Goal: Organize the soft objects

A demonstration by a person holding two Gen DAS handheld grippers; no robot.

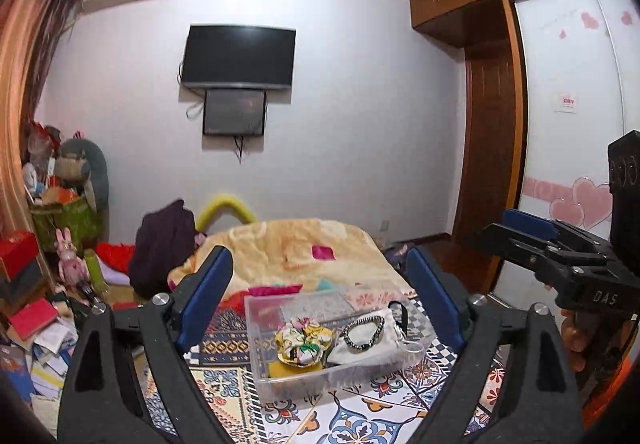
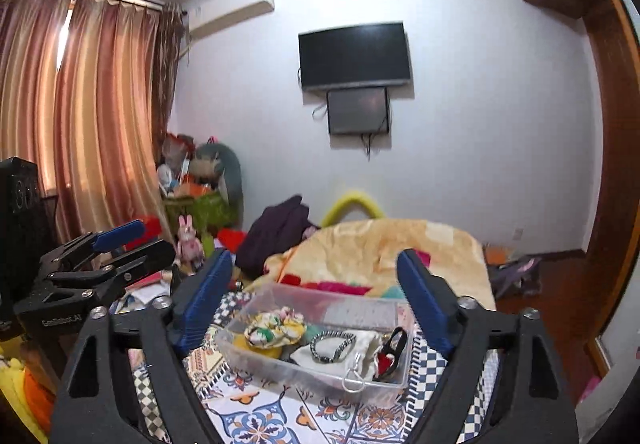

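A clear plastic box (image 1: 256, 348) (image 2: 230, 344) sits on a patterned cloth (image 1: 360, 416) (image 2: 256, 420) spread over the bed. Inside lie a floral fabric scrunchie (image 1: 306, 340) (image 2: 276, 326) on something yellow, a white pouch (image 1: 372, 342) (image 2: 362, 348) with a beaded bracelet (image 1: 362, 332) (image 2: 332, 344) on it, a metal ring (image 2: 354, 380) and a black-and-red piece (image 2: 392, 352). My left gripper (image 1: 318, 260) (image 2: 144, 244) hangs open above and short of the box, holding nothing. My right gripper (image 2: 316, 260) (image 1: 516, 232) stands open beside it, also with nothing in it.
A peach blanket (image 1: 304, 244) (image 2: 400, 244) with bright cloths covers the bed's far end. A dark garment (image 1: 164, 244), plush toys (image 1: 80, 168) and heaped books (image 1: 36, 328) crowd the floor at the left. A wardrobe (image 1: 568, 84) stands at the right, screens (image 1: 240, 56) hang on the far wall.
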